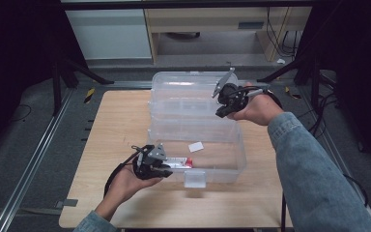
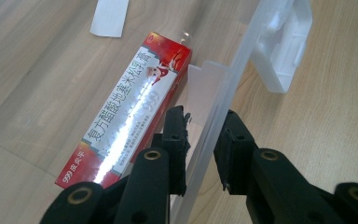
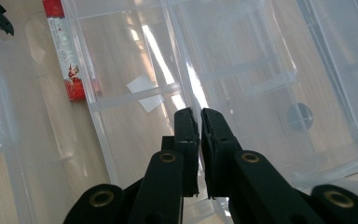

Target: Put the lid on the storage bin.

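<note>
Half the red box [image 2: 130, 109] lies glare-blurred behind the bin wall [image 2: 223, 98].

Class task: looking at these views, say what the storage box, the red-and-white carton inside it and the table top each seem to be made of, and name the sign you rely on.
Storage box: clear, glossy plastic; the table's grain shows through its walls.
Red-and-white carton: probably coated cardboard; sharp folded edges, printed faces, a bright glare streak.
Table top: pale wood or wood-look laminate; it shows grain lines, and which of the two it is stays open.
</note>
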`<state>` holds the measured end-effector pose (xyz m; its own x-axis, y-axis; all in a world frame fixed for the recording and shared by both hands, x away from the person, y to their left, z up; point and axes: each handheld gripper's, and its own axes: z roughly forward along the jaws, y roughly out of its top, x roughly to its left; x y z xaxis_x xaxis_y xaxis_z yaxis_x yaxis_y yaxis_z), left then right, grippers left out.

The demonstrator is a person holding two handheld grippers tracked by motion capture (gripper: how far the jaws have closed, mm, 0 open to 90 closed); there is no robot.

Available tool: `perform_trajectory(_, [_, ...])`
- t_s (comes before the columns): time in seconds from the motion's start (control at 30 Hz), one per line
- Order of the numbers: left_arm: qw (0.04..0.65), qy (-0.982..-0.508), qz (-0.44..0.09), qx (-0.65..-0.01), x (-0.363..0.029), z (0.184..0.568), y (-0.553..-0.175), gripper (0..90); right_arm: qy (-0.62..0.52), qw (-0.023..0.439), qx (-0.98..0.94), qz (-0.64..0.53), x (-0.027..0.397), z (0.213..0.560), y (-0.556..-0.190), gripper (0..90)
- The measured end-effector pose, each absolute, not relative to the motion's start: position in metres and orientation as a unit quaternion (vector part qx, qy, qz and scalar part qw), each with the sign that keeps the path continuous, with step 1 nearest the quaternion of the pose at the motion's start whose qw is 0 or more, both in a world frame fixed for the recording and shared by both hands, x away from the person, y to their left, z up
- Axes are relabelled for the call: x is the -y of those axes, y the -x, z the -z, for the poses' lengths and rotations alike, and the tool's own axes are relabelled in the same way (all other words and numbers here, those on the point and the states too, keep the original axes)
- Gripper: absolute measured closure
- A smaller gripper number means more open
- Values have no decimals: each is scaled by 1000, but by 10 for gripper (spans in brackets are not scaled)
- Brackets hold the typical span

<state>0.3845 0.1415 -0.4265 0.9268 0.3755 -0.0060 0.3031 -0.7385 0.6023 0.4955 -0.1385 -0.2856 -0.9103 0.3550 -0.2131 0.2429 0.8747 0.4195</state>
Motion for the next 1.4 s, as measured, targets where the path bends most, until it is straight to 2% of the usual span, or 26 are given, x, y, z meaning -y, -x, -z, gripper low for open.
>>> perform_trajectory(1.2, [303, -931, -84, -187, -136, 426, -382, 715, -129, 161, -957, -205, 144, 288, -451, 873])
perform_trajectory(1.4, [302, -931, -83, -188, -134, 426, -385, 713, -133, 162, -955, -208, 147, 289, -453, 870])
